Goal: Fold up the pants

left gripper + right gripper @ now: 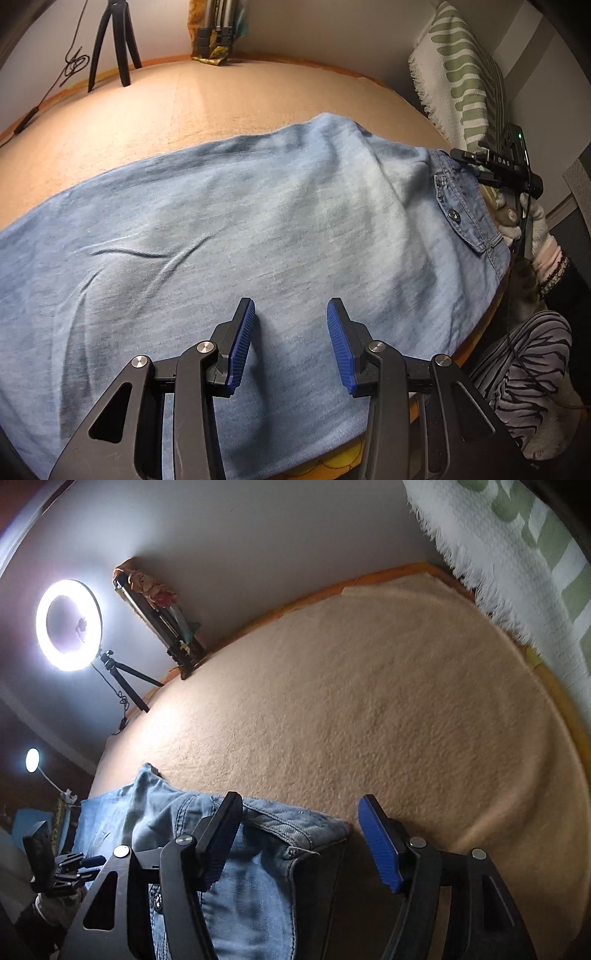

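Hovering my left hand-held gripper [291, 332], partly open and empty, over the pants [229, 236]; my right hand-held gripper [299, 834] gapes wide, gripping nothing, astride their waistband corner.

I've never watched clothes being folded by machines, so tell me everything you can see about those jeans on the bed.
The pants are light blue, faded denim, lying spread and mostly flat on a fuzzy peach blanket, with a few shallow wrinkles. A flapped back pocket with a metal button shows near the waistband, which has stitched seams. The left claw hovers over the cloth, blue pads apart, gripping nothing. The right claw stands open at the waistband corner, not clamping it.
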`<state>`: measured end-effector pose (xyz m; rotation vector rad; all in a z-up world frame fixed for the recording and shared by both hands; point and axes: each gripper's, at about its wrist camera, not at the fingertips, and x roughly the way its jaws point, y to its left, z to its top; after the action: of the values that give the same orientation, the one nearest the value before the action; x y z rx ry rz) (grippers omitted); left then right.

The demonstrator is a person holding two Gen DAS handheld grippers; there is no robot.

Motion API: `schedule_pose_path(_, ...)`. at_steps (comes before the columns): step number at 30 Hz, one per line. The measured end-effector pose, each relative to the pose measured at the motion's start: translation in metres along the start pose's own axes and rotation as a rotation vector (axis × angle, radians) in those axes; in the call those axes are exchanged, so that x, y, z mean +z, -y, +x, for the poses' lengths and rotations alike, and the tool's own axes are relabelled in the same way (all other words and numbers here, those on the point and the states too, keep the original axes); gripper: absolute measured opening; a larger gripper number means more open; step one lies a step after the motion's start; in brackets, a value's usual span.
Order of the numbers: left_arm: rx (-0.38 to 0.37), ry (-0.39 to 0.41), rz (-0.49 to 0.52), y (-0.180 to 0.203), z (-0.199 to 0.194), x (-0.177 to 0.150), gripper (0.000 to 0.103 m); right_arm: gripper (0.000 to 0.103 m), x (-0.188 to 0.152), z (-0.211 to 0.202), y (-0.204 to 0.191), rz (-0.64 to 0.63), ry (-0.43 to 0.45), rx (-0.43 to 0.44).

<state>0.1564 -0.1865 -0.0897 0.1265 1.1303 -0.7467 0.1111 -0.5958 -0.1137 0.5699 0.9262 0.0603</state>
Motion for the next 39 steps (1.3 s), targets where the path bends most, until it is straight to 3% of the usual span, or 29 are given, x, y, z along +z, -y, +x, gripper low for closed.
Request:
schedule_pose_path(2,-0.001,0.000,-0.007,-0.003,0.001,0.001,0.039,0.074,-0.003,0.005,-0.002,0.000,-0.011,0.040)
schedule_pose_path(5,-0.001,0.002,-0.009,-0.005,0.001,0.002,0.039,0.074,-0.005,0.006,-0.010,-0.034,-0.005,0.028)
schedule_pose_path(6,0.000,0.003,-0.009,-0.005,0.001,0.002,0.039,0.070,-0.006,0.007,-0.011,-0.035,-0.007,0.038)
schedule_pose_path(8,0.004,0.002,-0.002,-0.005,0.001,0.002,0.039,0.040,-0.007,0.012,-0.015,-0.022,-0.043,0.079)
schedule_pose_path(11,0.018,0.004,0.015,-0.002,0.003,0.002,0.039,0.023,-0.012,0.010,-0.029,-0.043,-0.032,0.041)
schedule_pose_path(13,0.024,0.005,0.025,-0.001,0.004,0.001,0.039,0.018,-0.012,-0.001,-0.043,-0.066,-0.013,-0.002)
schedule_pose_path(16,0.032,0.007,0.033,0.001,0.005,0.002,0.039,0.015,-0.004,-0.022,-0.052,-0.110,0.001,-0.140)
schedule_pose_path(19,0.045,0.008,0.048,0.001,0.004,0.000,0.039,0.015,-0.003,-0.019,-0.051,-0.135,-0.034,-0.194)
schedule_pose_path(21,0.050,0.011,0.037,0.000,0.003,0.000,0.039,0.021,-0.003,-0.012,-0.055,-0.162,-0.046,-0.220)
schedule_pose_path(23,0.056,0.019,0.022,-0.002,-0.001,-0.001,0.039,0.039,0.000,-0.008,-0.057,-0.152,-0.055,-0.256)
schedule_pose_path(25,0.056,0.033,0.006,-0.005,-0.006,-0.002,0.039,0.041,0.003,-0.013,-0.059,-0.145,-0.039,-0.280)
schedule_pose_path(31,0.066,0.116,-0.041,-0.020,-0.033,-0.006,0.039,0.044,0.009,-0.054,-0.084,-0.207,0.037,-0.282)
schedule_pose_path(39,0.102,0.276,-0.145,-0.053,-0.094,-0.004,0.039,0.053,0.001,-0.068,-0.147,-0.266,0.088,-0.177)
